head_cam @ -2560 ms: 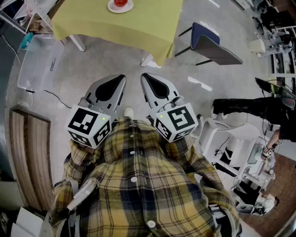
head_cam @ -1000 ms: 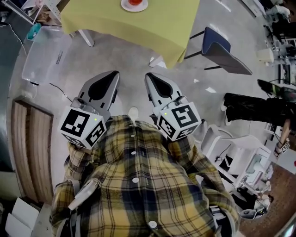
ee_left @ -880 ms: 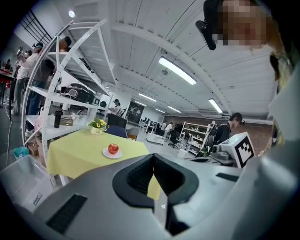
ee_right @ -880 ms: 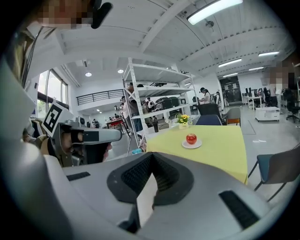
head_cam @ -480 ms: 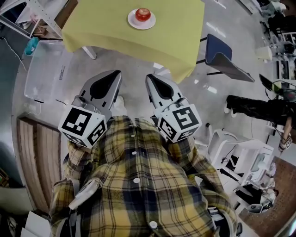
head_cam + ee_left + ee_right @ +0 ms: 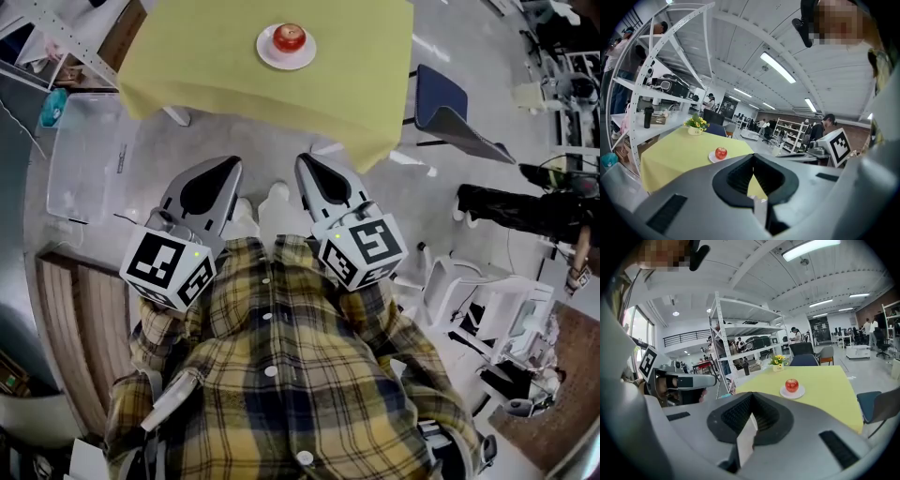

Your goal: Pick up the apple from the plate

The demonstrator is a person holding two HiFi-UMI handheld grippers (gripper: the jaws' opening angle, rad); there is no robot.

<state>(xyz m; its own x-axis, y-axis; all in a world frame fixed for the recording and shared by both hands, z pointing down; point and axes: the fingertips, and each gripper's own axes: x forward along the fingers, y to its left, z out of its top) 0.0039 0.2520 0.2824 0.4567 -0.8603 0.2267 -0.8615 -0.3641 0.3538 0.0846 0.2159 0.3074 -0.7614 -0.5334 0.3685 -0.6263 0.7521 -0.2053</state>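
Observation:
A red apple (image 6: 289, 37) sits on a small white plate (image 6: 272, 56) on the table with the yellow cloth (image 6: 206, 66), far ahead of both grippers. My left gripper (image 6: 228, 165) and right gripper (image 6: 304, 161) are held side by side over the floor, short of the table's near edge, both shut with nothing in them. In the left gripper view the apple (image 6: 721, 153) and plate (image 6: 712, 159) lie beyond the closed tips of the left gripper (image 6: 753, 157), to their left. The right gripper view has the apple (image 6: 791, 385) on the plate (image 6: 792, 393), right of the right gripper (image 6: 751, 395).
A blue chair (image 6: 448, 105) stands right of the table. A clear plastic bin (image 6: 82, 155) lies on the floor at the left, wooden boards (image 6: 70, 319) nearer. A pot of yellow flowers (image 6: 777, 362) sits at the table's far end. Metal shelving (image 6: 740, 333) stands behind; people move in the background.
The table with the plate and apple has come further into the head view and closer. Both grippers stay shut, side by side, carried forward with the person.

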